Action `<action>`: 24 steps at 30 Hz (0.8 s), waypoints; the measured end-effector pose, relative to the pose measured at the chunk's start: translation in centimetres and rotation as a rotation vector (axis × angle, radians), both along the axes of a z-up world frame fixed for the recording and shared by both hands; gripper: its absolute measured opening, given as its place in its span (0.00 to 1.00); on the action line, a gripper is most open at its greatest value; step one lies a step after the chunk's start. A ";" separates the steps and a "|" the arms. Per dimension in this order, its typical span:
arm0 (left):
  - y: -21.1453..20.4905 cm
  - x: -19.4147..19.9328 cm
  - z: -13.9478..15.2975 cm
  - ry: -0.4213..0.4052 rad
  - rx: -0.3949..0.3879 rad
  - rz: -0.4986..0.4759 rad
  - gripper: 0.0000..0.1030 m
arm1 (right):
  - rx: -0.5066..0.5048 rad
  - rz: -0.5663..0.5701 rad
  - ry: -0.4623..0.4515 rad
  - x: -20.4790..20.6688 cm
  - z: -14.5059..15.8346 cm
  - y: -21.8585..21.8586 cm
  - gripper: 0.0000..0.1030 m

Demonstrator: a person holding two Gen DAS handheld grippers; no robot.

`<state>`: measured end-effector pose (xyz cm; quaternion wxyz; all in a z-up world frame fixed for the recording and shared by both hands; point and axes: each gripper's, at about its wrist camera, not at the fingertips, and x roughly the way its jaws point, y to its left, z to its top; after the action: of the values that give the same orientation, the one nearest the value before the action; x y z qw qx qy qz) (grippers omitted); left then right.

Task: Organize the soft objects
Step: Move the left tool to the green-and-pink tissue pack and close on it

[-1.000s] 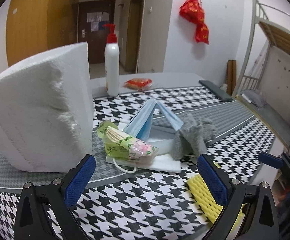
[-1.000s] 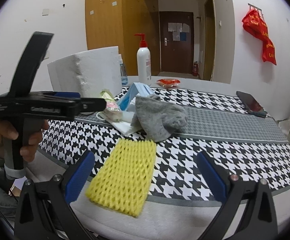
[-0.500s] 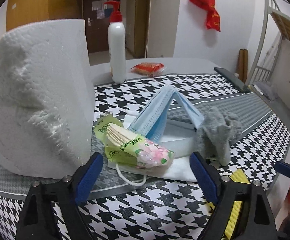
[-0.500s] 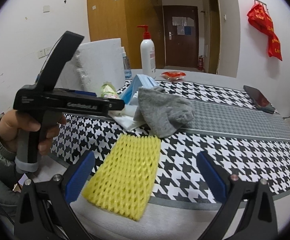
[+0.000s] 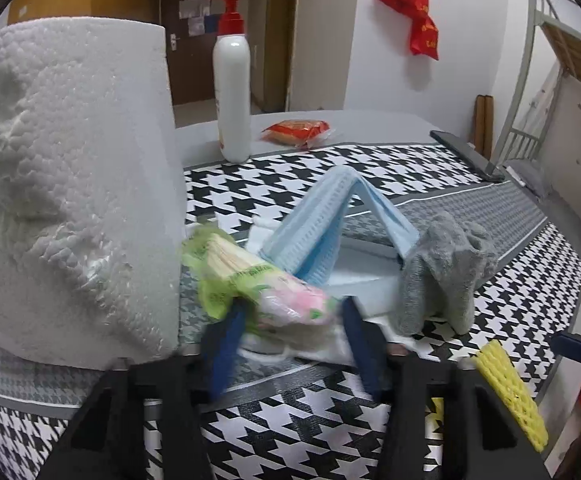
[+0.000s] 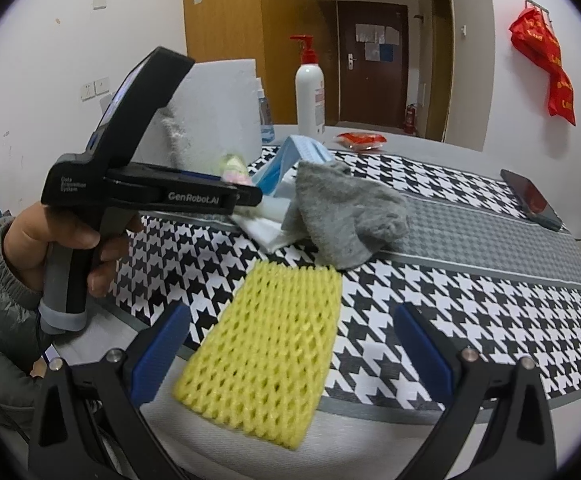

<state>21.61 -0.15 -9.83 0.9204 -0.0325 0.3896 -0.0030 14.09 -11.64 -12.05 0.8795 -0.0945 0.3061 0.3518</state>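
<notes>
Now the left gripper (image 5: 290,336) has its blue pads on either side of the green-and-pink plastic tissue packet (image 5: 258,284), narrowed around it though blur hides whether they touch. That packet lies just beside the big white foam block (image 5: 70,200). Farther from the block, the right gripper (image 6: 290,352) hovers spread wide over the yellow foam net sleeve (image 6: 266,344), near the grey knitted sock (image 6: 346,216).

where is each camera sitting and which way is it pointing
Left wrist: rides the left gripper, low over the table, facing the tissue pack between its blue fingers, foam block beside.
Right wrist: rides the right gripper, at the table edge, facing the yellow foam net; the person's left hand shows.
Shared: grey cloth, blue mask, pump bottle.
</notes>
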 end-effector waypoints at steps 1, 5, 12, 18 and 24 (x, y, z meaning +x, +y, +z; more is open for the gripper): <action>0.1 0.0 0.0 -0.003 -0.001 -0.003 0.40 | -0.005 0.003 0.001 -0.1 0.0 0.1 1.00; 0.5 -0.4 0.3 -0.032 -0.043 -0.025 0.39 | -0.031 0.006 0.003 -0.4 0.0 0.7 1.00; 0.5 -1.7 1.5 -0.122 -0.099 -0.080 0.39 | -0.046 -0.008 0.016 -0.4 0.2 1.3 1.00; 0.6 -3.4 2.7 -0.190 -0.117 -0.113 0.39 | -0.088 -0.027 0.009 -0.8 0.1 2.2 1.00; 0.6 -5.4 3.5 -0.240 -0.106 -0.136 0.39 | -0.099 -0.053 0.022 -0.8 -0.1 2.2 0.99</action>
<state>16.25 0.43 -6.29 0.9551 -0.0538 0.2773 -0.0898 13.32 -9.47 -12.18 0.8793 -0.1260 0.3354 0.3137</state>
